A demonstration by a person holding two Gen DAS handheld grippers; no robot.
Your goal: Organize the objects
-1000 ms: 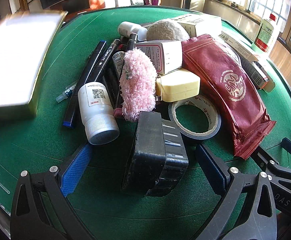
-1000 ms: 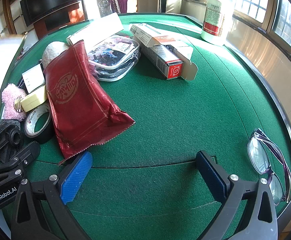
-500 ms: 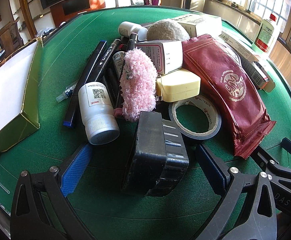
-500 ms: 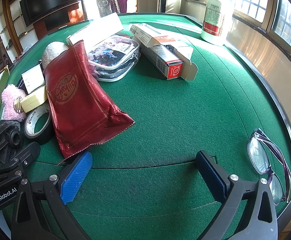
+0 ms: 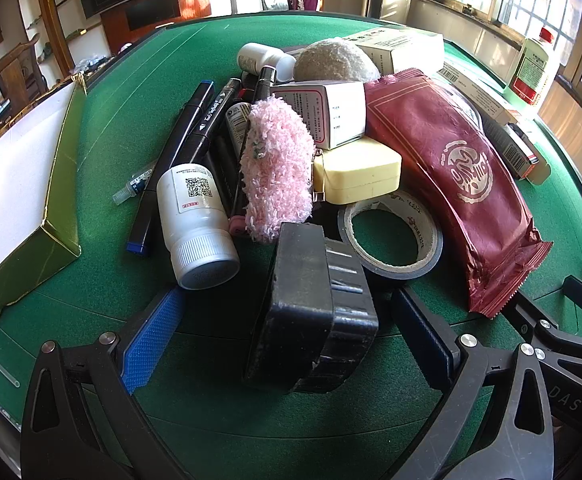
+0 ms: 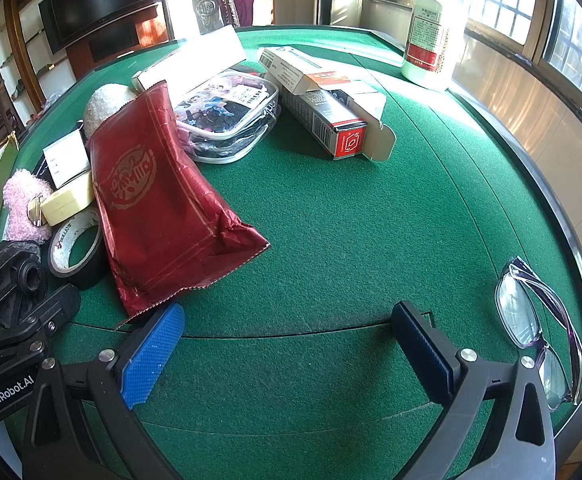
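A heap of small items lies on the green felt table (image 5: 331,420). In the left wrist view my left gripper (image 5: 285,320) is open, and a black ribbed block (image 5: 311,312) lies between its fingers without either pad touching it. Just beyond sit a white pill bottle (image 5: 197,220), a pink fluffy pouch (image 5: 277,168), a cream case (image 5: 357,170), a tape roll (image 5: 391,236), several markers (image 5: 195,120) and a red foil packet (image 5: 451,168). My right gripper (image 6: 289,320) is open over bare felt, with the red packet (image 6: 163,208) to its left.
A green-and-gold open box (image 5: 23,184) with a white inside rests at the far left. Cartons (image 6: 323,120), a clear pouch (image 6: 227,116) and a white bottle (image 6: 427,40) stand further back. Purple glasses (image 6: 531,320) lie by the right table edge.
The green-and-gold box, blurred and raised at the upper left a second ago, has come down to rest on the felt at the left. Neither gripper has moved.
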